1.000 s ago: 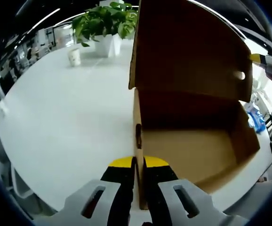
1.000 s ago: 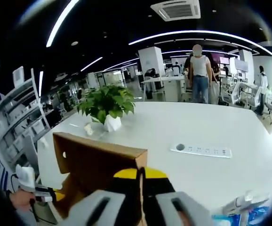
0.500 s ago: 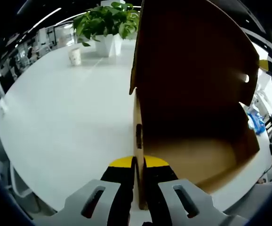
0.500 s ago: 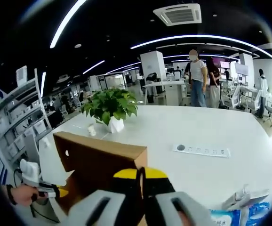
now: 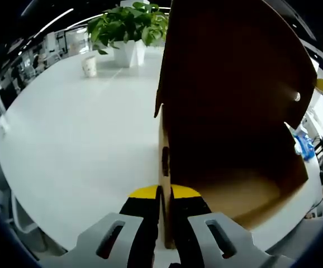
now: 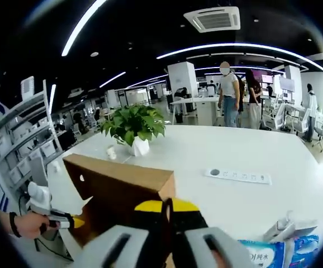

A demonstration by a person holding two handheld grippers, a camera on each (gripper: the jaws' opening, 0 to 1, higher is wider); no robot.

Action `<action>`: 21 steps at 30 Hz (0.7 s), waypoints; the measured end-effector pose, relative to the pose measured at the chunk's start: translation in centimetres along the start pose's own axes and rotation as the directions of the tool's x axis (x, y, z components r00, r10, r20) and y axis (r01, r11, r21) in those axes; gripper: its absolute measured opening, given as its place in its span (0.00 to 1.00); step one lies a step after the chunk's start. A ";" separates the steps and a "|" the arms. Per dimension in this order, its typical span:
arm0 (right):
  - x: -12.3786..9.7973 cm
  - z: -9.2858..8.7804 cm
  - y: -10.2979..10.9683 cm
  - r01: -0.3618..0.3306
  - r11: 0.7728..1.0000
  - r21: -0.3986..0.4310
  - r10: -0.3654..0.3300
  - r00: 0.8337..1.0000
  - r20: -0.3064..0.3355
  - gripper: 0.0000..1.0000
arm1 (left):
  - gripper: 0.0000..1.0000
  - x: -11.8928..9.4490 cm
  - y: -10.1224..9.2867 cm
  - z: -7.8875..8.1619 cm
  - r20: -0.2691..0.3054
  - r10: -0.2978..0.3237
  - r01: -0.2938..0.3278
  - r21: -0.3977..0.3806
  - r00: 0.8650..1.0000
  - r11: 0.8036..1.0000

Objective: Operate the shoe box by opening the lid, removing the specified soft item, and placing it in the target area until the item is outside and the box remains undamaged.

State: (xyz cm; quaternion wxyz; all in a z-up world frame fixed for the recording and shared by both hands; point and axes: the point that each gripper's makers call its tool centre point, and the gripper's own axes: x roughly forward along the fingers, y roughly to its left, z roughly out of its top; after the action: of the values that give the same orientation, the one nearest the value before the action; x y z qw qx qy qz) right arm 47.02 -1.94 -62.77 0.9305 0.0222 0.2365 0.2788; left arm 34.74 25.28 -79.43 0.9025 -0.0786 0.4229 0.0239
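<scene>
Pinching the side wall of the cardboard box [image 5: 228, 184], the left gripper [image 5: 165, 196] is clamped on its edge; the right gripper [image 6: 167, 207] grips the raised lid [image 6: 117, 184]. The box stands on a white table [image 5: 77, 134], its visible floor bare. Farther off: paper cup [image 5: 88, 66], potted plant [image 5: 129, 28].

- Ceiling light strips [image 6: 245, 46] glare bright against a dark ceiling.
- The white surface [image 5: 77, 139] is evenly lit — almost washed out.
- The box interior [image 5: 234, 111] sits in deep shadow.
- Fisheye bending at the edges; near claws slightly soft.
</scene>
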 end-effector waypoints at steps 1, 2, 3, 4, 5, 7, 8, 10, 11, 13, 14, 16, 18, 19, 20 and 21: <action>0.0 -0.1 0.0 0.000 1.000 -0.002 0.000 1.000 0.000 0.00 | 0.04 0.0 0.0 0.0 0.000 0.000 0.000 0.000 1.000 1.000; -0.1 -0.2 0.0 0.001 1.000 -0.001 -0.001 1.000 0.001 0.00 | 0.04 0.0 0.0 0.0 -0.001 0.000 0.000 0.000 1.000 1.000; -0.2 -0.2 0.1 0.002 1.000 0.000 -0.002 1.000 0.002 0.00 | 0.04 0.0 0.0 0.0 -0.001 0.000 0.000 -0.001 1.000 1.000; -0.2 -0.3 0.1 0.003 1.000 0.000 -0.003 1.000 0.003 0.00 | 0.04 0.0 0.0 0.0 -0.001 0.000 0.000 -0.001 1.000 1.000; -0.3 -0.4 0.1 0.005 1.000 -0.001 -0.005 1.000 0.004 0.00 | 0.04 0.0 0.0 0.0 -0.001 -0.001 0.001 -0.003 1.000 1.000; -0.5 -0.6 0.2 0.006 1.000 -0.003 -0.006 1.000 0.005 0.00 | 0.04 0.0 0.0 0.1 0.000 0.000 0.000 -0.003 1.000 1.000; -0.6 -0.6 0.2 0.007 1.000 -0.004 -0.007 1.000 0.006 0.00 | 0.04 0.0 0.0 0.1 0.000 0.000 0.000 -0.003 1.000 1.000; -0.7 -0.8 0.2 0.008 1.000 -0.010 -0.008 1.000 0.009 0.00 | 0.04 0.1 0.0 0.1 0.001 -0.001 0.001 -0.001 1.000 1.000; -0.7 -0.8 0.2 0.009 1.000 -0.011 -0.009 1.000 0.010 0.00 | 0.04 0.1 0.0 0.2 0.001 -0.002 0.002 0.000 1.000 1.000; -0.9 -0.9 0.3 0.011 1.000 -0.013 -0.011 1.000 0.014 0.00 | 0.04 0.2 -0.1 0.2 0.001 -0.001 0.001 0.020 1.000 1.000; -1.0 -1.0 0.3 0.014 1.000 -0.020 -0.014 1.000 0.015 0.00 | 0.04 0.2 -0.1 0.3 0.000 0.001 -0.001 0.028 1.000 1.000; -1.2 -1.2 0.4 0.017 1.000 -0.020 -0.017 1.000 0.019 0.00 | 0.04 0.2 -0.1 0.3 0.001 0.000 0.000 0.022 1.000 1.000; -1.3 -1.3 0.5 0.020 0.999 -0.026 -0.020 1.000 0.021 0.00 | 0.04 0.2 -0.1 0.3 0.002 -0.002 0.002 0.019 1.000 1.000; -1.4 -1.3 0.5 0.021 0.999 -0.025 -0.021 1.000 0.022 0.00 | 0.04 0.2 -0.1 0.3 0.003 -0.003 0.003 0.017 1.000 1.000; -1.5 -1.3 0.6 0.022 0.999 -0.025 -0.021 1.000 0.023 0.00 | 0.04 0.2 -0.1 0.3 0.003 -0.003 0.003 0.018 1.000 1.000; -1.5 -1.4 0.7 0.025 0.999 -0.030 -0.024 0.999 0.024 0.00 | 0.04 0.2 -0.1 0.3 0.004 -0.004 0.004 0.018 1.000 1.000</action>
State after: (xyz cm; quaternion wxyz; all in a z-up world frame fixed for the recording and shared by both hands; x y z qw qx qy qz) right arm 44.93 -2.32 -63.27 0.9368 0.0085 0.2216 0.2706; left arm 35.10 25.23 -79.37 0.9040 -0.0711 0.4212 0.0185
